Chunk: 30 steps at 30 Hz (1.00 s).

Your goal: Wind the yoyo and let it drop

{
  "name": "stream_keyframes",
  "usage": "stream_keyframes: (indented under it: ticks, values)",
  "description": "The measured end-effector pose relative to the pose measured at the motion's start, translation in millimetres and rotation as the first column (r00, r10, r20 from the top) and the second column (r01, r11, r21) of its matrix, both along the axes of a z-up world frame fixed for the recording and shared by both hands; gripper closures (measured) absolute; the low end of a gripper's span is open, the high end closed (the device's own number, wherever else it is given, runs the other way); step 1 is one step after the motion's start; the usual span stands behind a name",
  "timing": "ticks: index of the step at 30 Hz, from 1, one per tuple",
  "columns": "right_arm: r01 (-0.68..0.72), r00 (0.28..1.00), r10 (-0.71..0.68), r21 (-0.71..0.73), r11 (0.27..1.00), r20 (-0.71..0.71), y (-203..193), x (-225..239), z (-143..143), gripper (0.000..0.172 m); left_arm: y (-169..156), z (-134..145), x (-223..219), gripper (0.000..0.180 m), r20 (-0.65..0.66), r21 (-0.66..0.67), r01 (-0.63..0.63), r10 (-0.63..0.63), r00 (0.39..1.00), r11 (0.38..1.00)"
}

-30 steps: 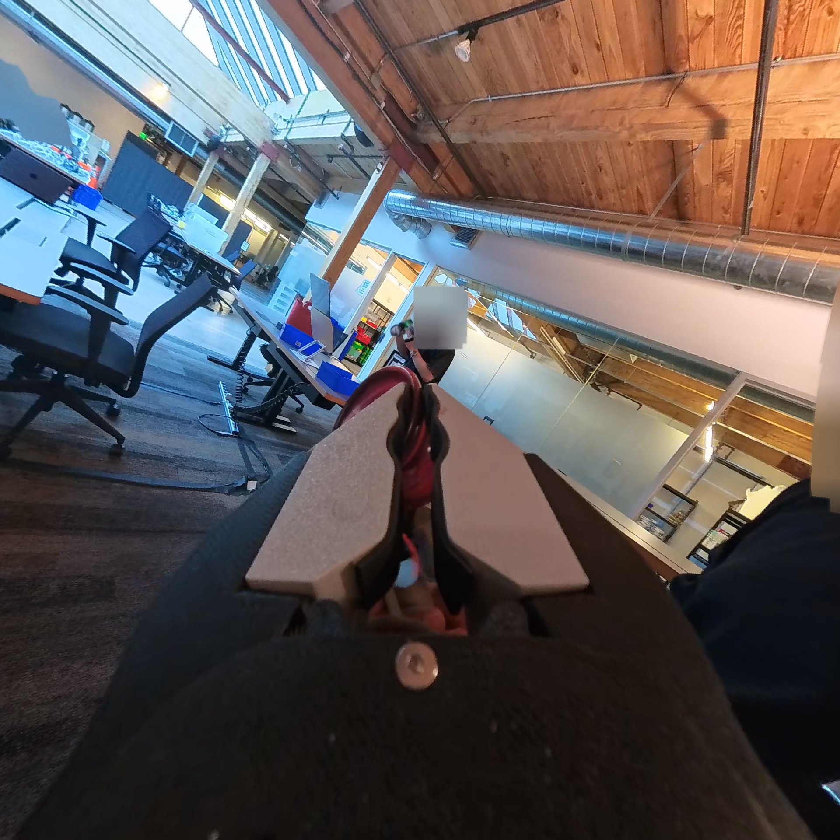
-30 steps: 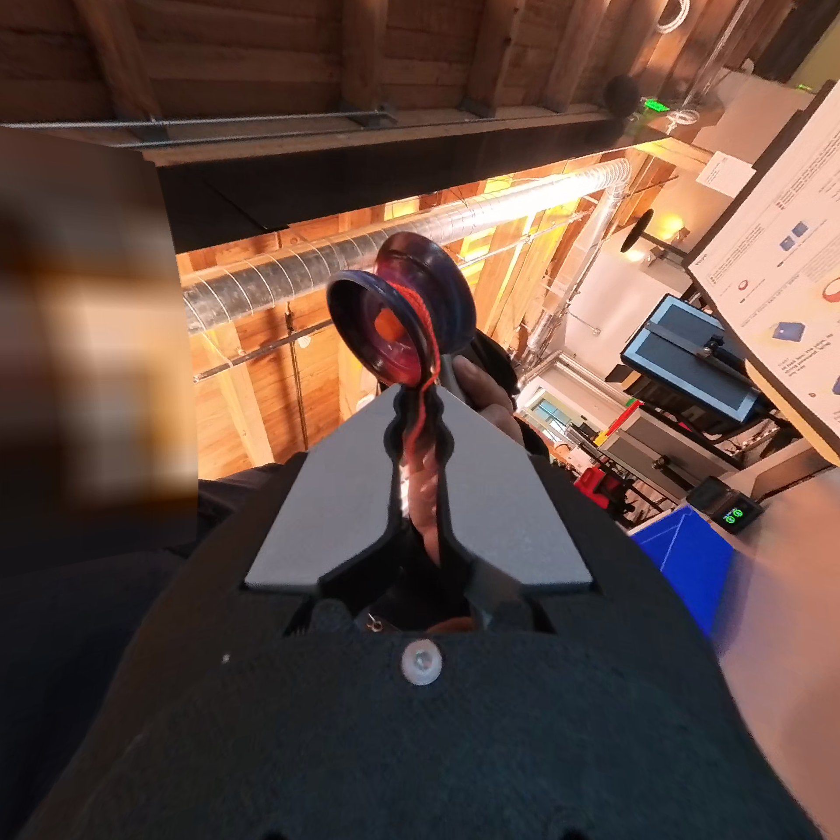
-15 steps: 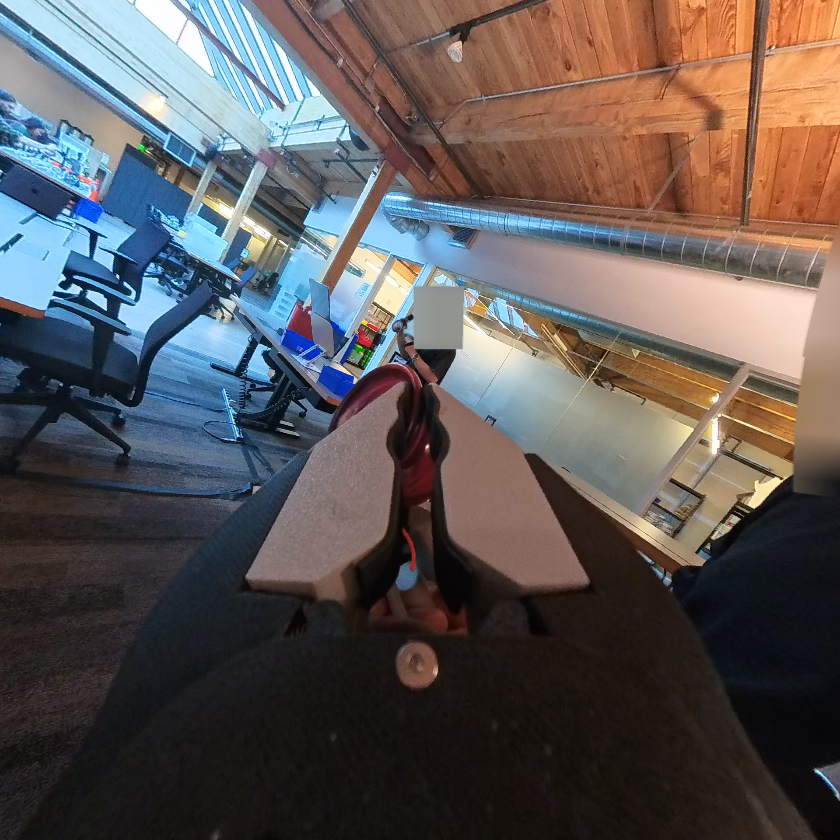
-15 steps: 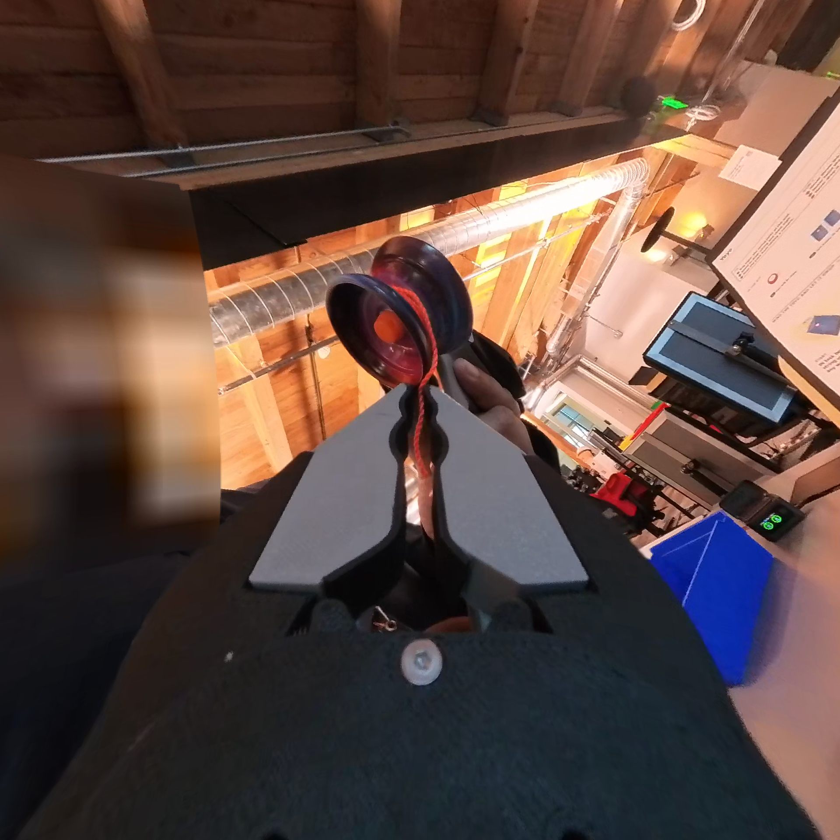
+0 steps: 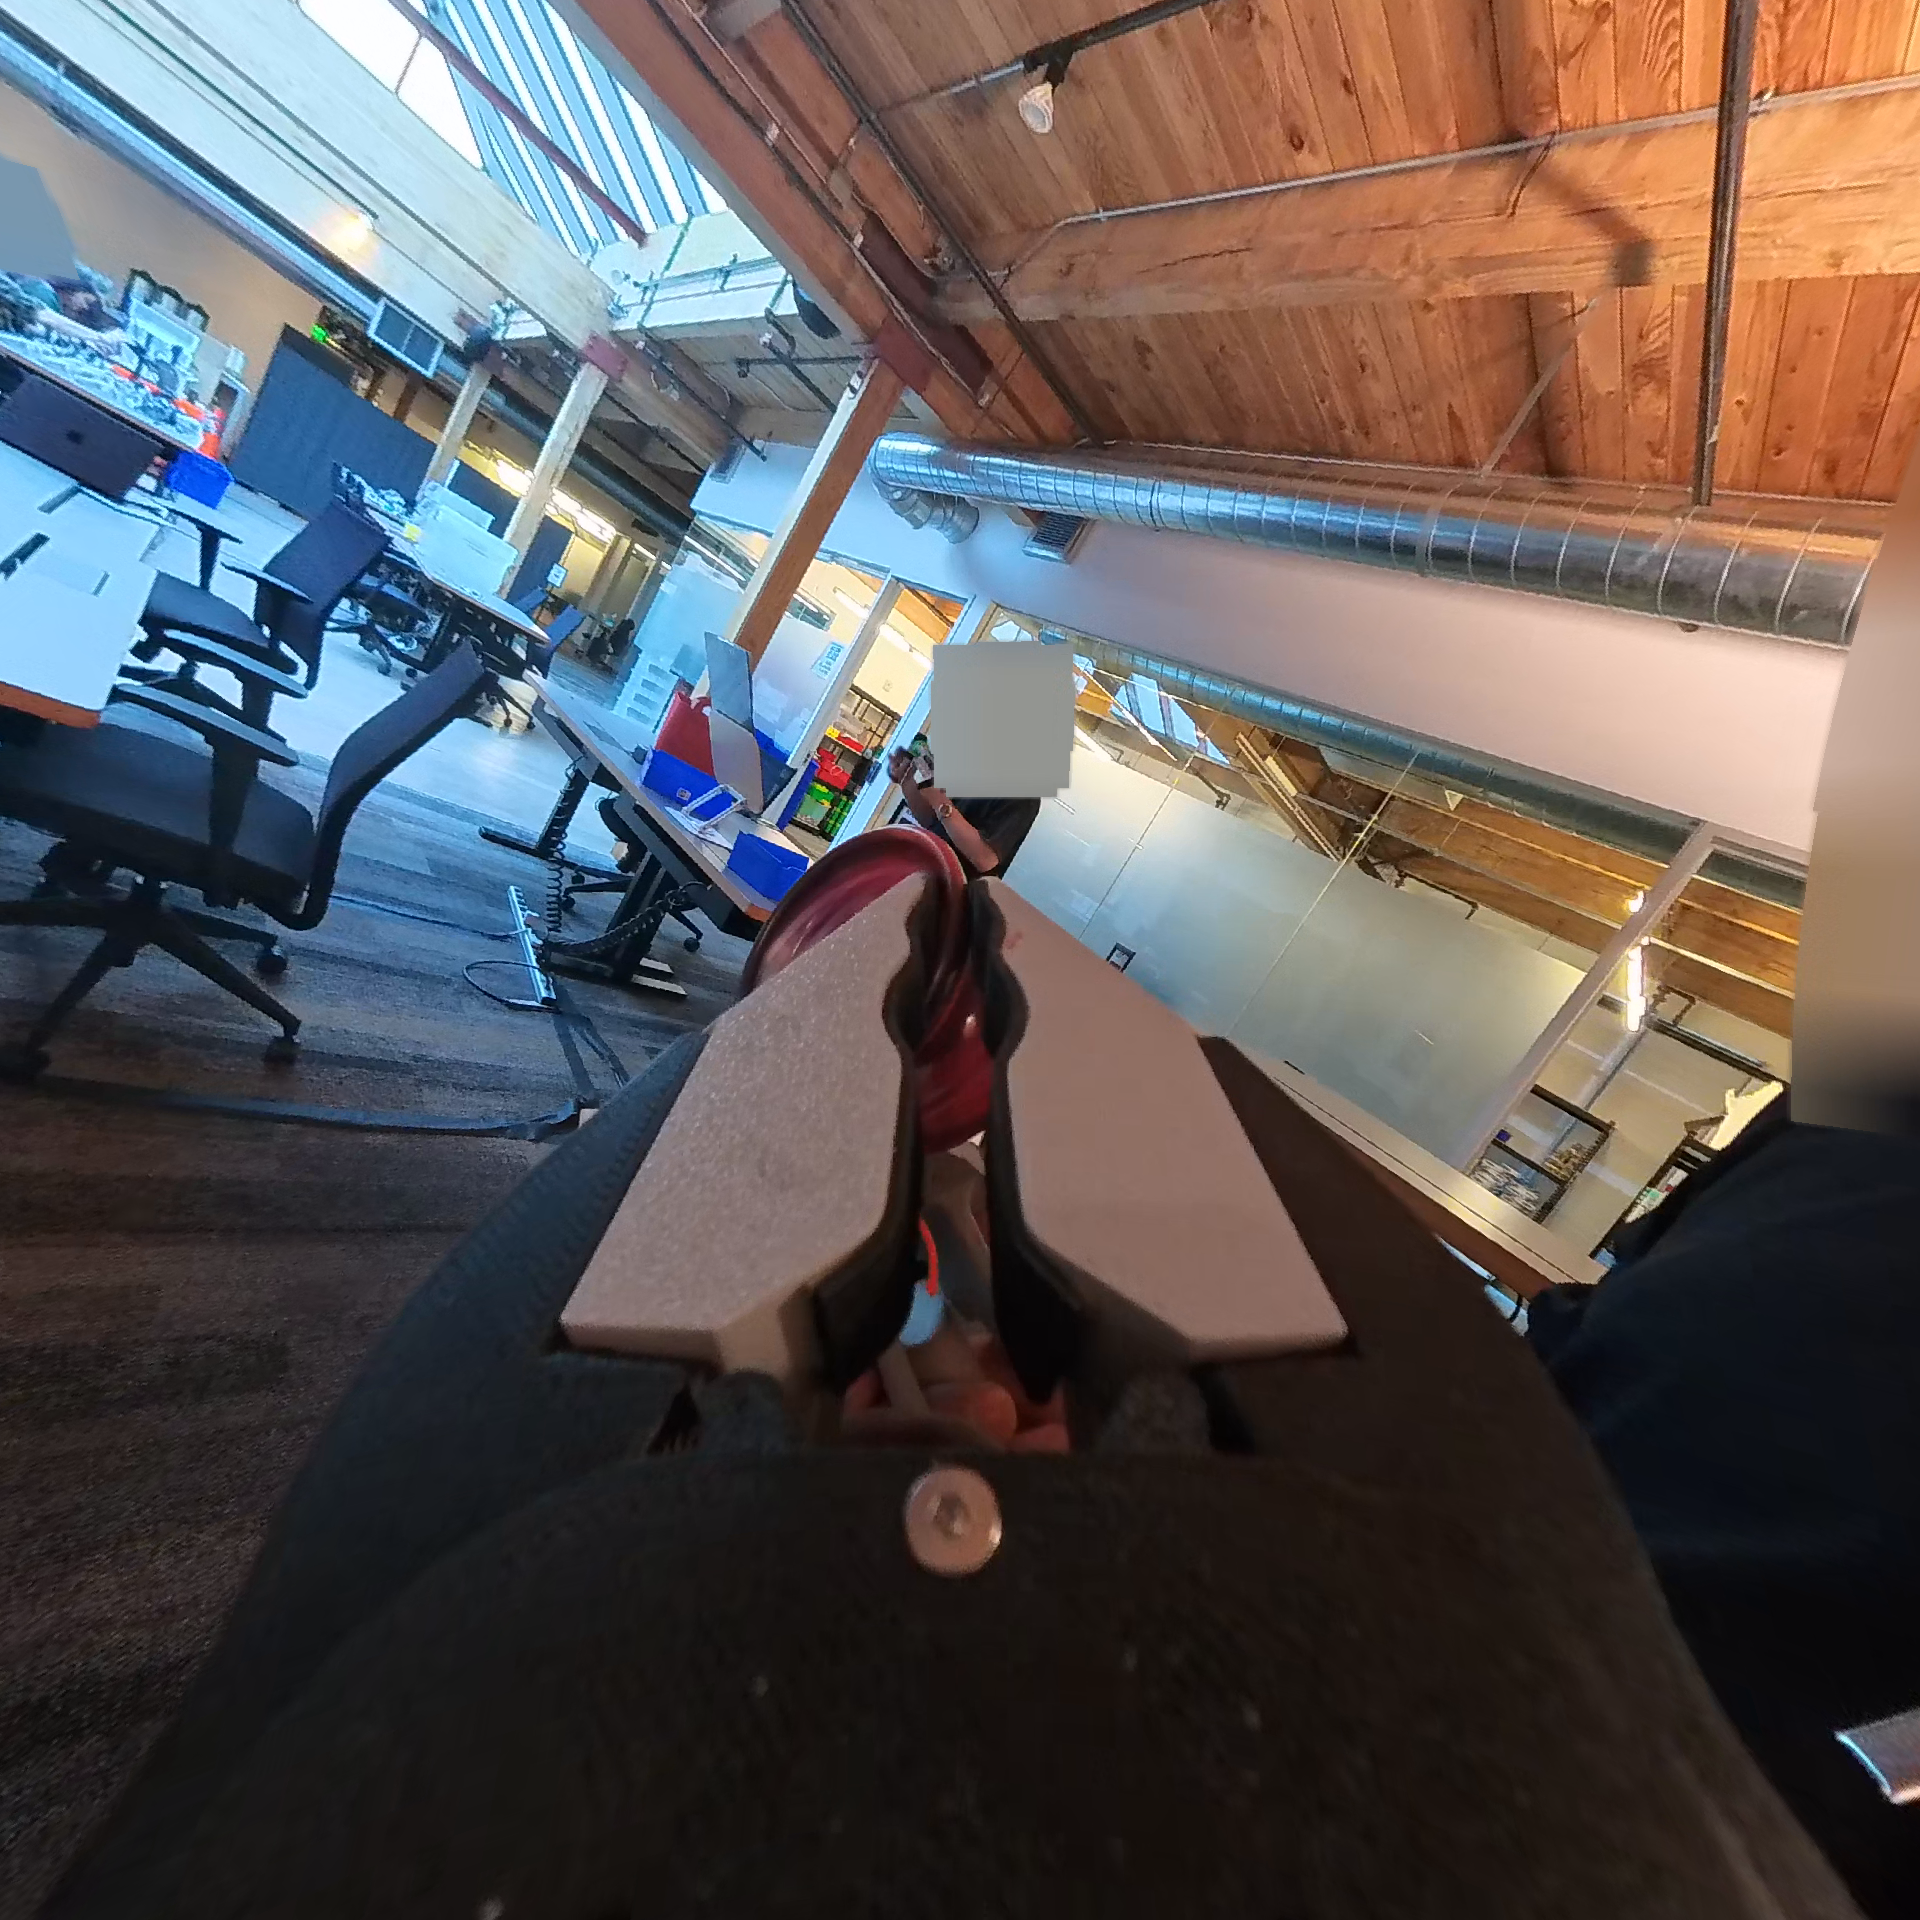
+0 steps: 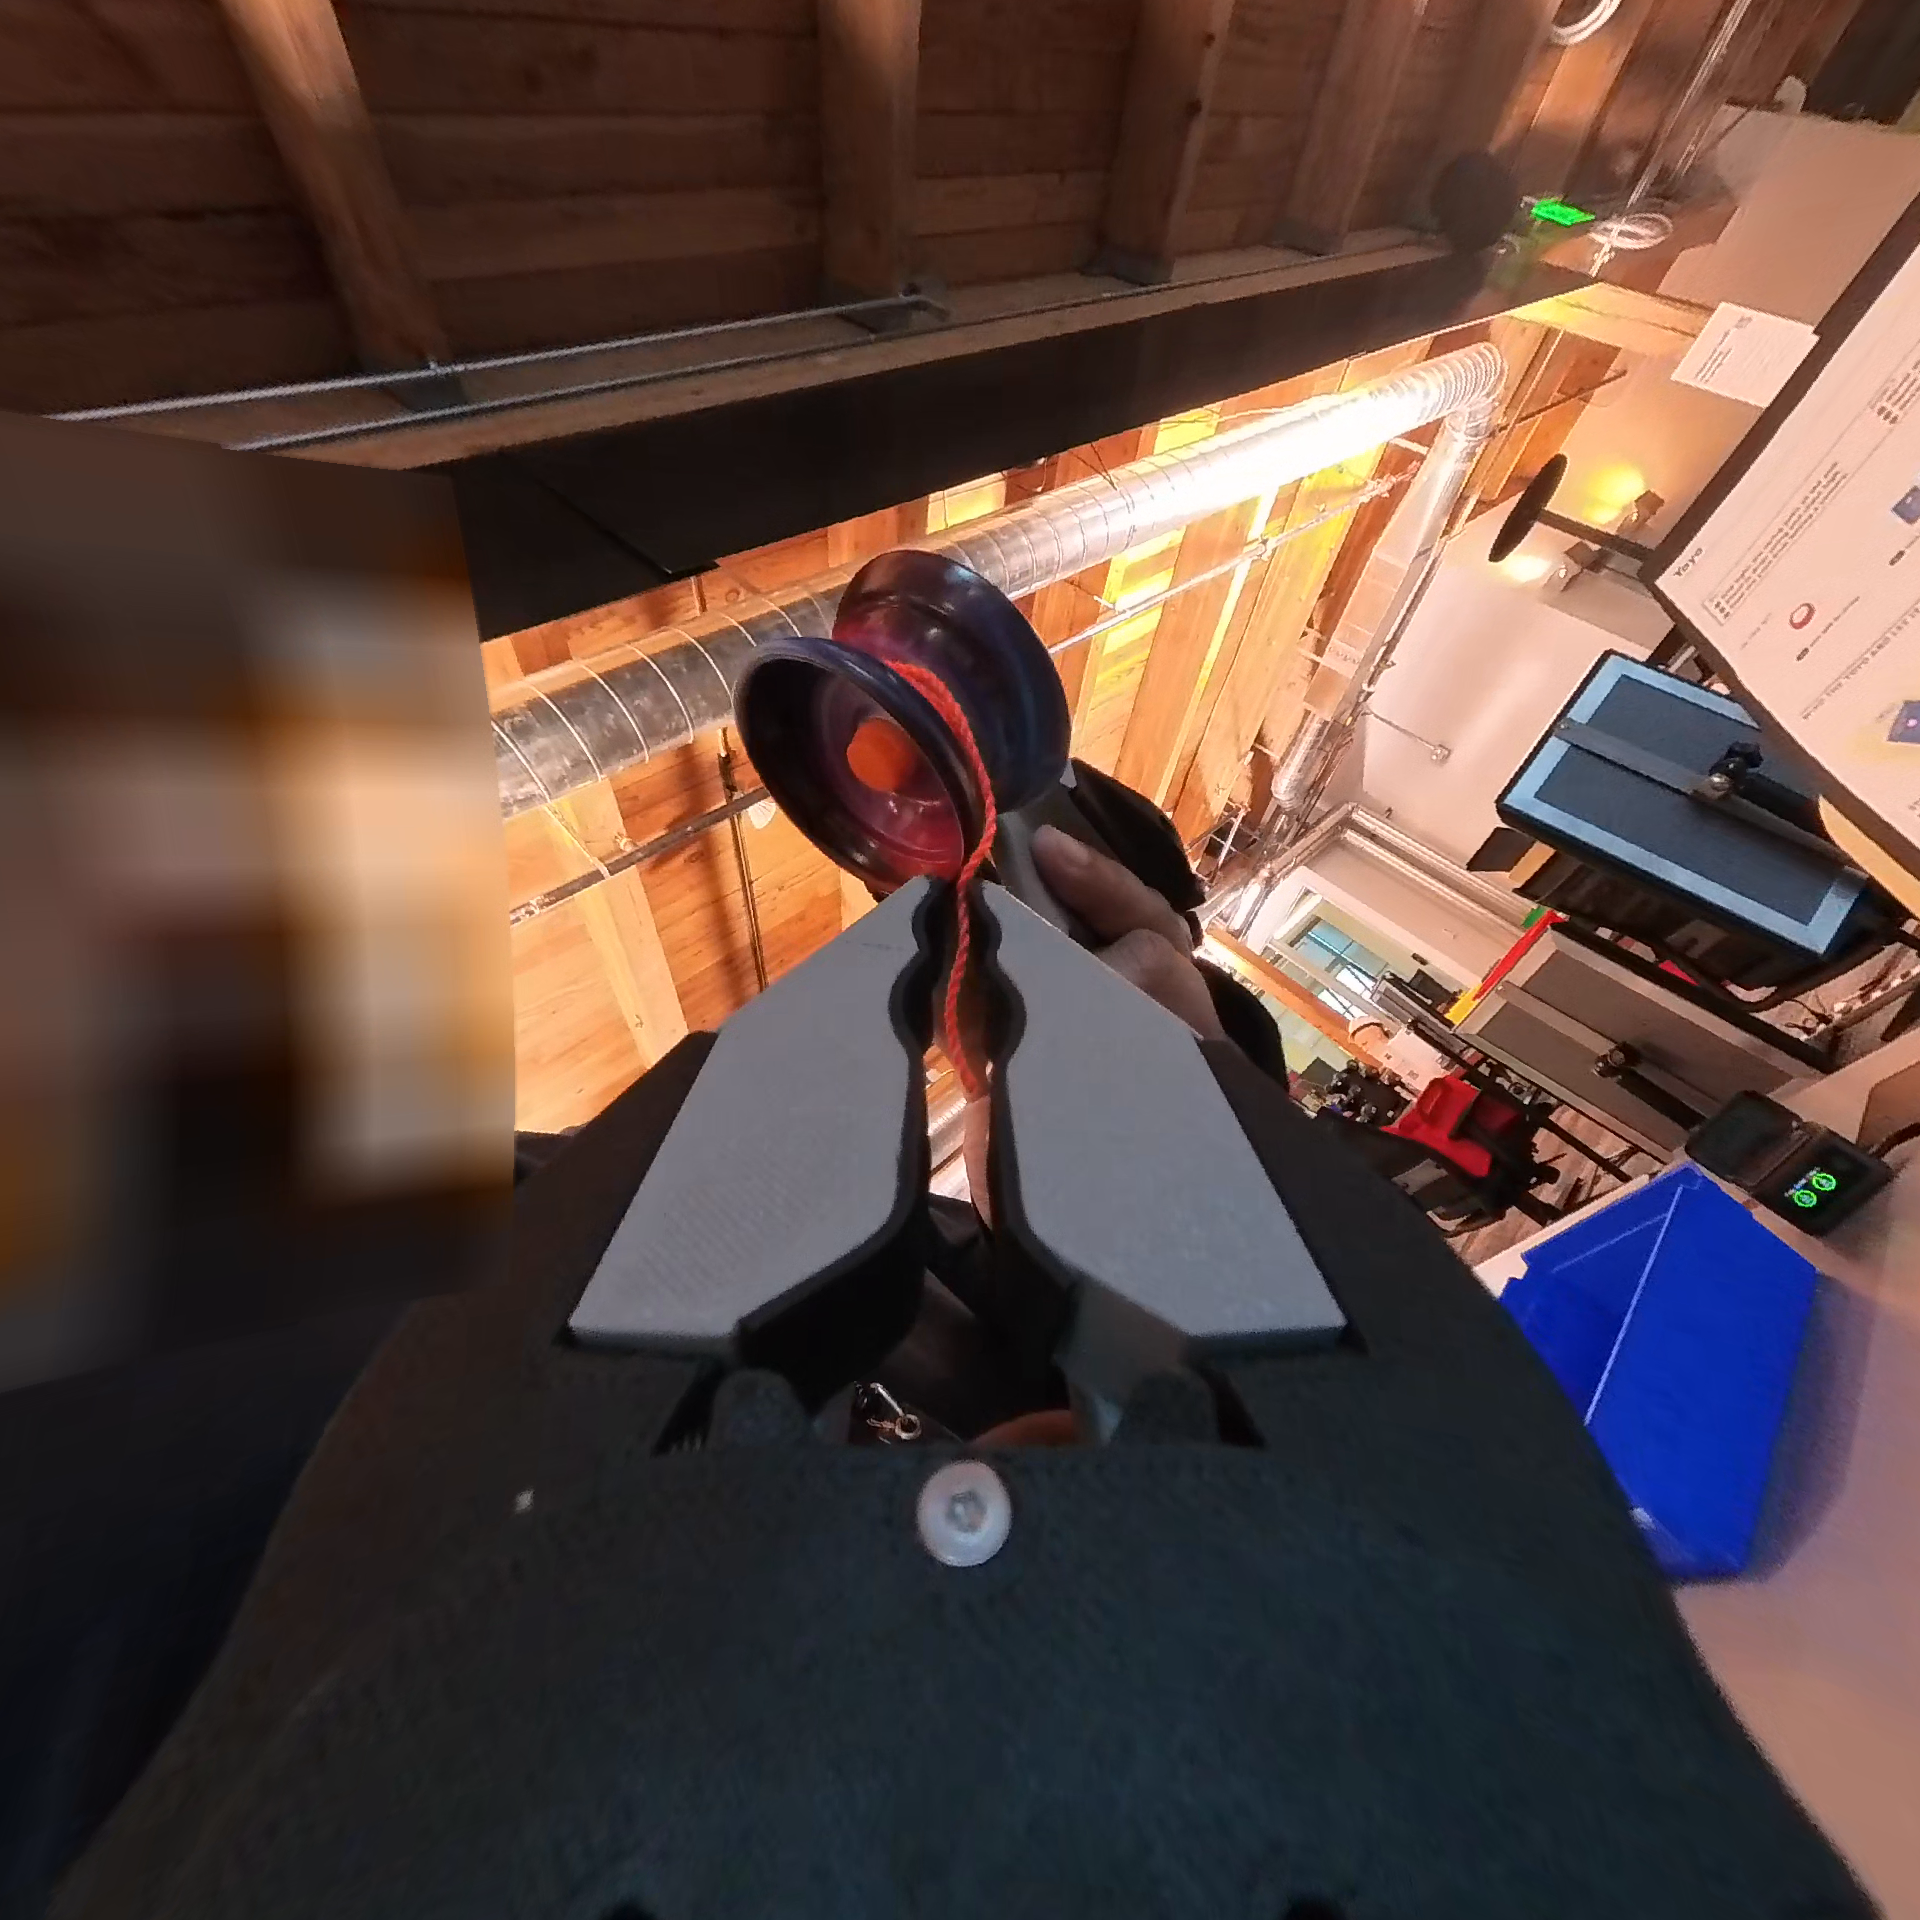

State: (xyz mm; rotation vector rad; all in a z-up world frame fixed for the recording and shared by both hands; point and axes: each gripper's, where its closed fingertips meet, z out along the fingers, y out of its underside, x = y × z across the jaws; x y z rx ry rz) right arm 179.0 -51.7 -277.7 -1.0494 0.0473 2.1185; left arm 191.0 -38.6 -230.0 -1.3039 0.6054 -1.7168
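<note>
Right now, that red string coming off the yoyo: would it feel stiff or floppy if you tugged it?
Probably floppy: the string is thin twisted cord that bends as it leaves the yoyo groove. It likely grips fairly well, since its twist looks rough. Pulled, it should go taut and tug the yoyo along.

A desk [image 5: 582, 727] on the dark floor [image 5: 208, 1195] carries blue bins [image 5: 764, 862], a red box [image 5: 686, 727] and an open laptop [image 5: 732, 717]. In the right wrist view, a pale table [image 6: 1849, 1558] bears a blue bin [image 6: 1662, 1392] and a small black device [image 6: 1787, 1164] with green lights.
</note>
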Motion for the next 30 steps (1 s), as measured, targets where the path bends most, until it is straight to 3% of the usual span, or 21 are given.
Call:
stream_keyframes:
  ticks: [12,25,30]
  values:
    - [-0.03,0.999,0.03,0.024,0.999,0.019,-3.7,-2.5,0.6,0.172,-3.9,0.8,-2.0,0.178,0.003,0.005,0.046,-0.046,0.999,0.999]
    - [-0.068,0.997,0.067,0.016,0.998,0.037,-5.6,-5.0,-3.4,0.172,-11.0,-2.8,-0.4,0.177,-0.041,-0.01,0.173,-0.173,0.984,0.985]
    - [-0.072,0.995,0.071,0.005,0.997,0.063,-6.8,-6.9,-9.1,0.172,-10.0,-9.7,1.3,0.177,-0.072,-0.072,0.255,-0.26,0.963,0.964]
